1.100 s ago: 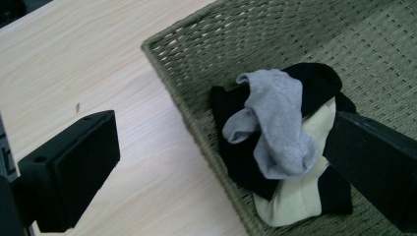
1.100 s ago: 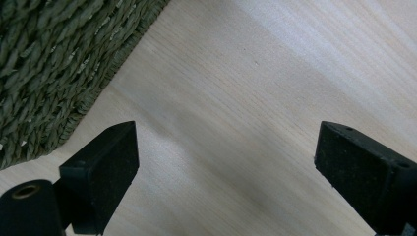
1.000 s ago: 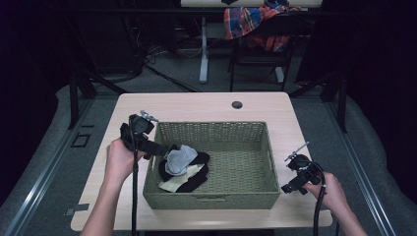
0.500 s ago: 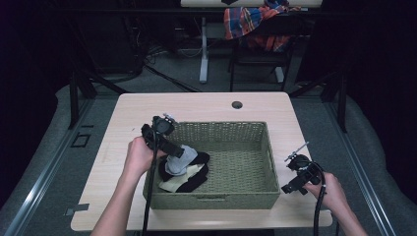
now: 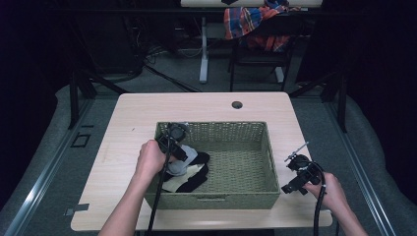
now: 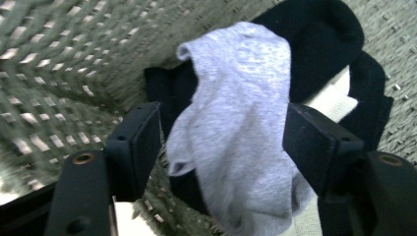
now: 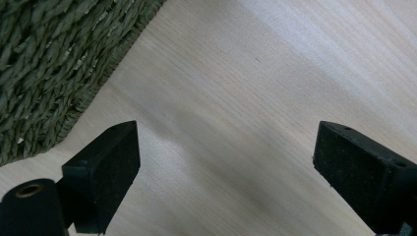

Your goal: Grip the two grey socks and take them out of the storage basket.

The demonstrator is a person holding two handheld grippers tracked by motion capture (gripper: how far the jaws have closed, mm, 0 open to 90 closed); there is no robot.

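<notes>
Basket (image 5: 231,196) of green wicker sits mid-worktop (image 5: 133,118). Grey sock (image 6: 241,132) lies atop black and white socks (image 6: 319,44) in basket's left end. Left claw (image 6: 223,142) is down inside, its jaws have just been closing, grey sock between them, right jaw at the cloth, left jaw a gap off. Right claw (image 7: 226,162) is spread wide over bare worktop just right of basket, holding nothing.
</notes>
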